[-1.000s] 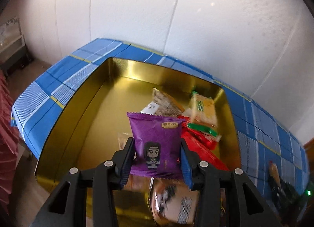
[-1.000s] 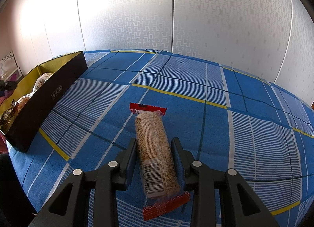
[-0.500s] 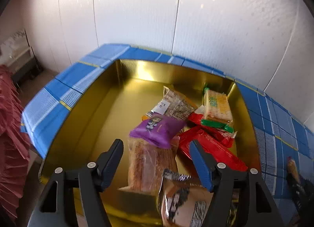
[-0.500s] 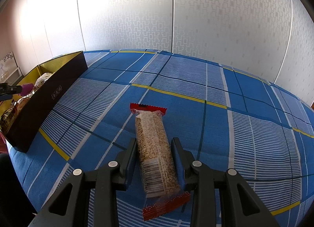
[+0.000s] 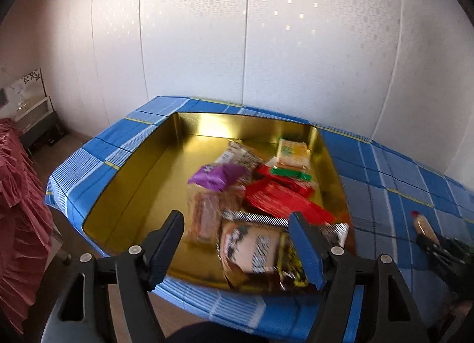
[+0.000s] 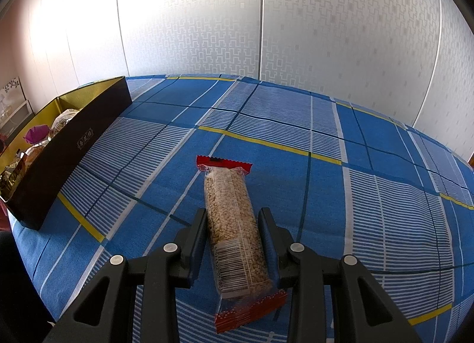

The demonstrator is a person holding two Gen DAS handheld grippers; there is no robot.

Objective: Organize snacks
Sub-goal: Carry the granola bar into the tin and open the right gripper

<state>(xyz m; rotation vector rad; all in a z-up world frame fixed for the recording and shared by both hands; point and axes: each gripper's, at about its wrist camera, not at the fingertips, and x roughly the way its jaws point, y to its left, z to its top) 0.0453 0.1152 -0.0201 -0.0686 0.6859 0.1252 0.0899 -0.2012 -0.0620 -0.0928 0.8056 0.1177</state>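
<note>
Right hand-held gripper (image 6: 232, 226): closed on a grain bar (image 6: 234, 229) over the worktop (image 6: 370, 194).
Bar's axis: lengthwise between the fingers, far red end pointing away.
Left hand-held gripper (image 5: 237, 242): spread open, empty, above the gold tin (image 5: 142, 174).
Purple packet (image 5: 217, 177): atop the tin's snacks.
</note>
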